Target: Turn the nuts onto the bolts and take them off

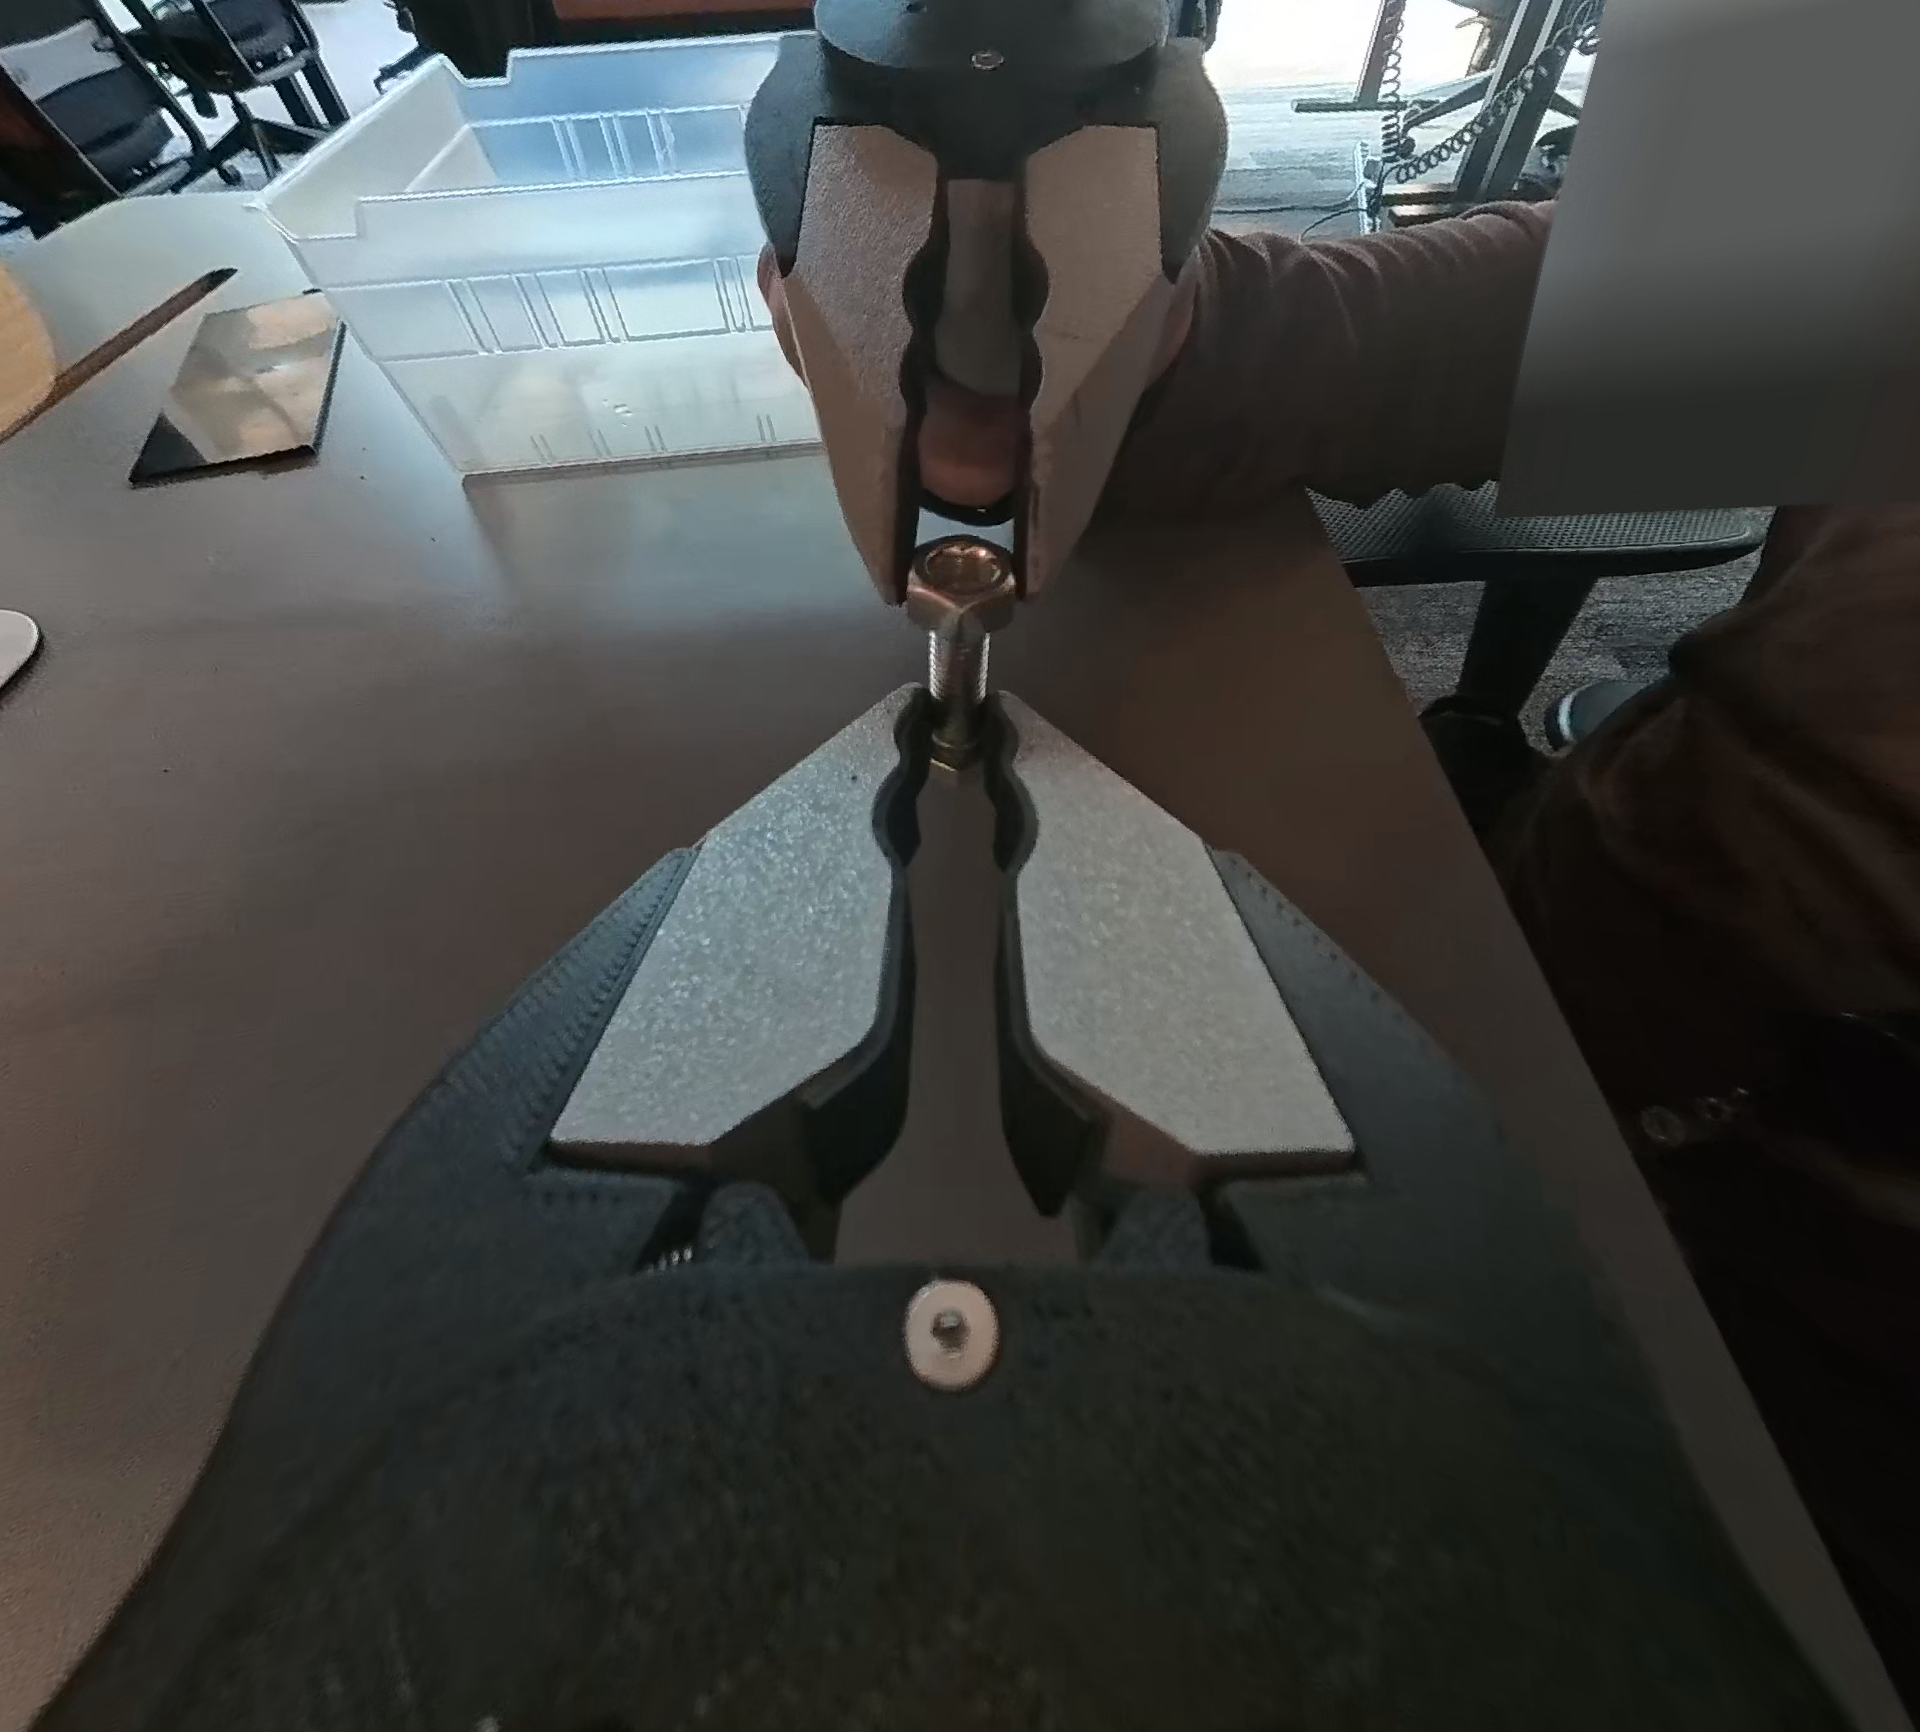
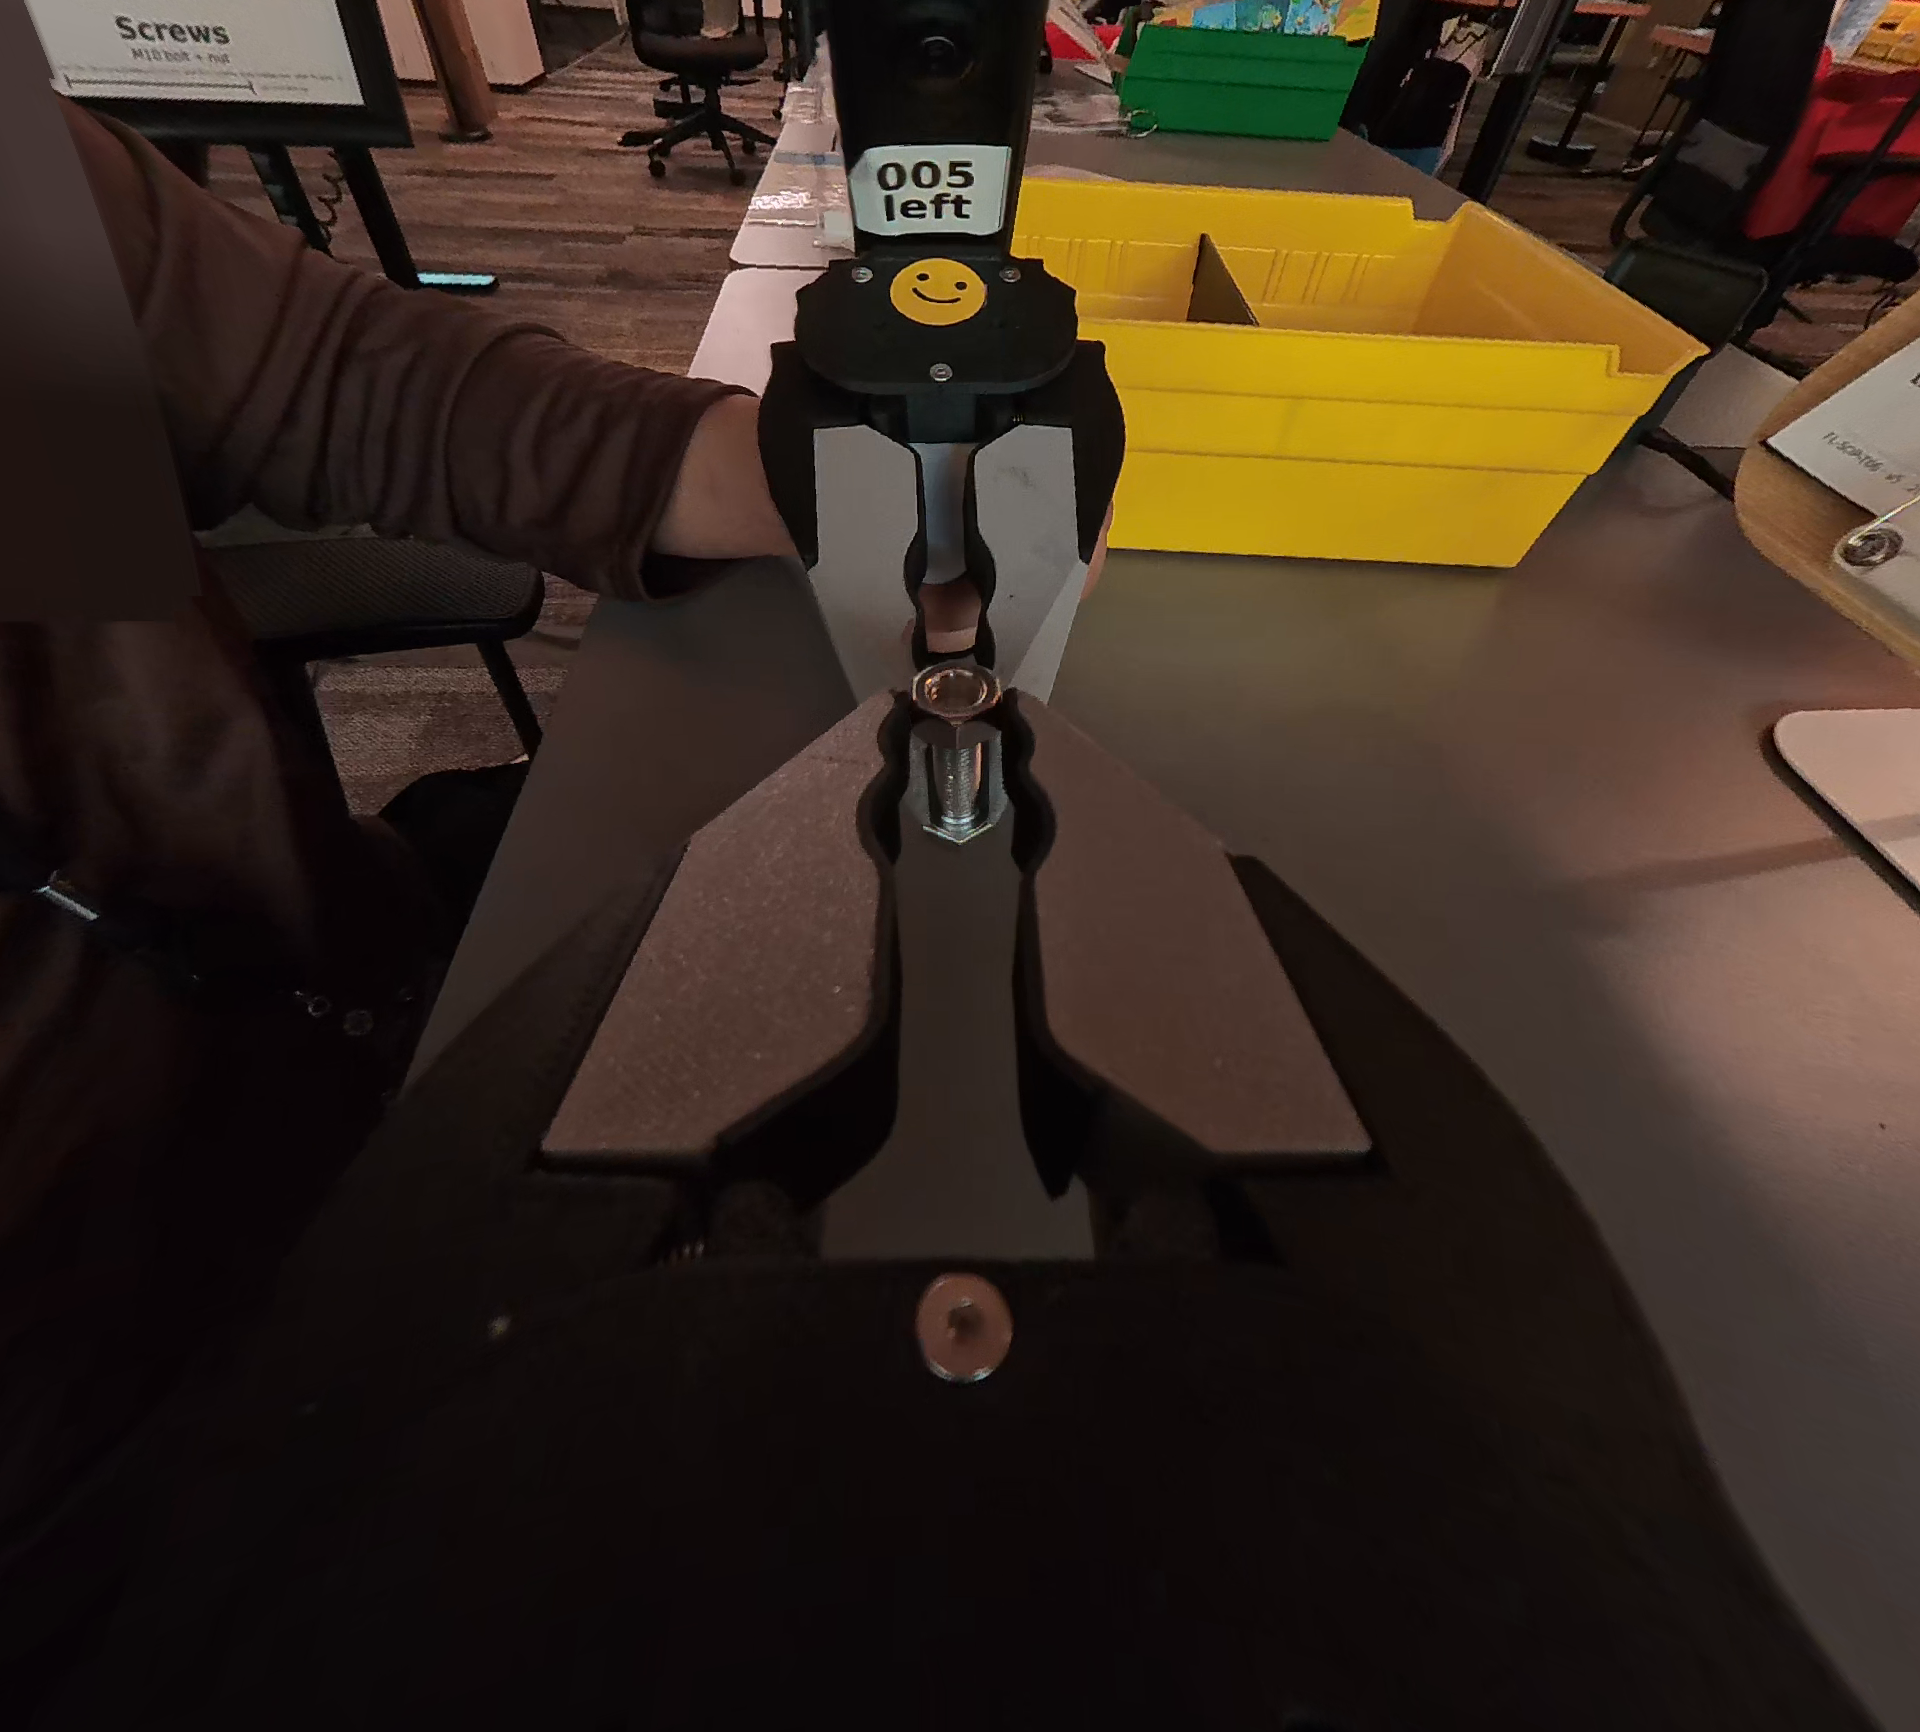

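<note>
A silver bolt [image 1: 949,664] stands roughly upright above the grey table [image 1: 416,747], held between both grippers. My left gripper [image 1: 951,721] is shut on the bolt's lower end, which looks yellowish here. My right gripper [image 1: 961,596] faces it from the far side. It is shut on the hex nut [image 1: 961,586] at the bolt's upper end. In the right wrist view the right gripper [image 2: 954,716] grips the nut [image 2: 954,695]. The threaded shaft [image 2: 956,778] and lower hex end [image 2: 954,828] show through the gap between its fingers. The left gripper's tips are hidden there.
A clear plastic bin [image 1: 540,259] and a dark flat plate [image 1: 249,383] lie behind on the left. A yellow divided bin [image 2: 1330,404], a clipboard [image 2: 1839,456] and a white flat object [image 2: 1860,778] are on the other side. The person's sleeves [image 2: 416,394] and the table edge [image 1: 1455,799] are close. Less than 4 cm separates the two grippers' tips.
</note>
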`<state>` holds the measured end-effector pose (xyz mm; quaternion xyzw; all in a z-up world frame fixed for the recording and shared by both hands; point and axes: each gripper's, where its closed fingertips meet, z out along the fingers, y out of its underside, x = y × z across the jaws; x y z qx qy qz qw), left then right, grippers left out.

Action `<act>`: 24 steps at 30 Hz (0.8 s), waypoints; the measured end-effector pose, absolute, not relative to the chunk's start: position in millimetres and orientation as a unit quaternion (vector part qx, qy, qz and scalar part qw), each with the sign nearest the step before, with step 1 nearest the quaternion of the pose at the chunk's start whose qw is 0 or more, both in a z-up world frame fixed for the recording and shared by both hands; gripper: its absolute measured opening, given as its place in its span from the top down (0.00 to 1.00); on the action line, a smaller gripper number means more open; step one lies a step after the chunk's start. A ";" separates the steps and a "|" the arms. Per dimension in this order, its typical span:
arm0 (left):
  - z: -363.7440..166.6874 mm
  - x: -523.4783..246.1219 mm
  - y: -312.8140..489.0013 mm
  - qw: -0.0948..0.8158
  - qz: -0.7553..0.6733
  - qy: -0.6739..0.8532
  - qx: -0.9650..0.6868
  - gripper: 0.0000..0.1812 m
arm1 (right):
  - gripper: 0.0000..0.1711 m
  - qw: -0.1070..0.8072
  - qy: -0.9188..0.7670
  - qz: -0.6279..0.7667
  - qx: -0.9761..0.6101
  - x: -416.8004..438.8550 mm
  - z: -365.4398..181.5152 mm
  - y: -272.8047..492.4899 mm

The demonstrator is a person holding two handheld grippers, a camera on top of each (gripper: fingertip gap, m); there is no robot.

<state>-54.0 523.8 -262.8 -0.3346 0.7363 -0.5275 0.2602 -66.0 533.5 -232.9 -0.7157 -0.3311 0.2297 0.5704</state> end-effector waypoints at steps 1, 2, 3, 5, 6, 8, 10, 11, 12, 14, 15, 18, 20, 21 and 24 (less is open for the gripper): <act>-262.6 -54.0 523.8 0.260 -0.528 0.736 -0.335 0.96 | 0.92 0.572 -0.332 0.229 -0.714 -66.1 -232.5 533.4; -262.7 -54.0 523.9 0.260 -0.528 0.736 -0.335 0.96 | 0.92 0.572 -0.333 0.228 -0.714 -66.0 -232.6 533.4; -263.1 -53.9 523.8 0.261 -0.527 0.736 -0.335 0.96 | 0.92 0.572 -0.333 0.228 -0.714 -66.1 -232.8 533.4; -263.4 -53.3 523.5 0.263 -0.526 0.736 -0.336 0.96 | 0.92 0.572 -0.333 0.228 -0.715 -66.2 -233.0 533.5; -263.7 -52.9 523.7 0.263 -0.525 0.736 -0.337 0.95 | 0.92 0.571 -0.332 0.227 -0.716 -65.9 -233.2 533.7; -264.0 -52.5 524.0 0.264 -0.524 0.736 -0.338 0.95 | 0.92 0.570 -0.332 0.225 -0.717 -65.6 -233.7 534.0; -263.2 -51.7 525.2 0.269 -0.522 0.735 -0.339 0.95 | 0.92 0.573 -0.331 0.220 -0.717 -64.9 -233.2 534.5; -262.6 -51.1 526.1 0.274 -0.521 0.733 -0.340 0.96 | 0.92 0.575 -0.330 0.217 -0.717 -64.1 -232.7 535.0; -261.8 -50.6 527.0 0.278 -0.520 0.732 -0.341 0.95 | 0.92 0.577 -0.329 0.213 -0.716 -63.4 -232.0 535.4; -260.7 -49.3 528.4 0.284 -0.518 0.729 -0.346 0.96 | 0.92 0.581 -0.327 0.208 -0.716 -62.2 -231.0 536.3; -260.5 -48.3 529.3 0.288 -0.516 0.727 -0.350 0.96 | 0.93 0.582 -0.325 0.205 -0.716 -61.4 -231.0 537.0; -261.1 -45.3 531.5 0.297 -0.509 0.724 -0.359 0.96 | 0.92 0.585 -0.320 0.196 -0.719 -58.9 -231.5 539.4; -260.9 -43.8 533.0 0.302 -0.507 0.721 -0.364 0.96 | 0.92 0.587 -0.315 0.193 -0.720 -57.4 -231.2 540.9; -260.8 -43.0 533.8 0.304 -0.506 0.719 -0.367 0.96 | 0.93 0.587 -0.313 0.193 -0.721 -56.8 -231.1 541.5; -261.2 -40.1 537.2 0.312 -0.500 0.714 -0.378 0.96 | 0.92 0.588 -0.303 0.188 -0.726 -53.8 -231.5 544.5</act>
